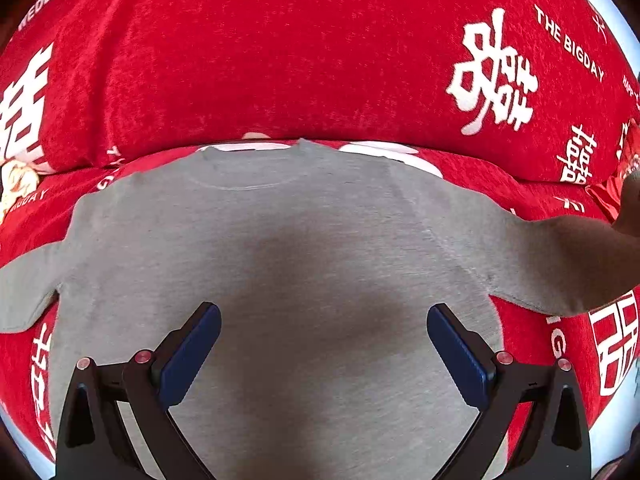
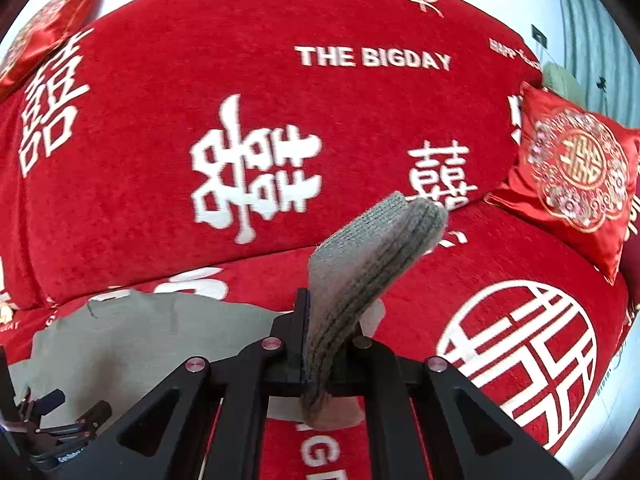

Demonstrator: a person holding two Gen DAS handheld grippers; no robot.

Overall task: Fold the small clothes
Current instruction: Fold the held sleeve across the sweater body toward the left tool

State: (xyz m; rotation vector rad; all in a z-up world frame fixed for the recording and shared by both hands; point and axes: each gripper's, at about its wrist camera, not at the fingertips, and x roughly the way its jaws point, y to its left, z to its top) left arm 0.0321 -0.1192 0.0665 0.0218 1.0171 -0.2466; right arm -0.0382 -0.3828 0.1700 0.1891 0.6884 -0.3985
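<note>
Right gripper [image 2: 332, 320] clamps the ribbed sleeve cuff [image 2: 372, 256] of the grey sweater [image 1: 280, 248]; left gripper [image 1: 324, 356] hovers spread, empty. Carry the cuff squarely across the chest, keeping the fold straight.

Soft cloth on a plush sofa, hard plastic on the tools

The grey sweater [image 1: 304, 248] is matt knitted cloth, fine and smooth on the body, with a thick ribbed cuff [image 2: 372, 264]. The red sofa cover [image 1: 280, 60] looks like matt, nubby chenille with flat white printed characters. The cushion [image 2: 576, 168] at the sofa's right end is glossy satin with raised embroidery. The left gripper [image 1: 324, 356] has matt black plastic arms, dark blue rubbery pads on its fingers [image 1: 192, 356] and small shiny metal rivets.
</note>
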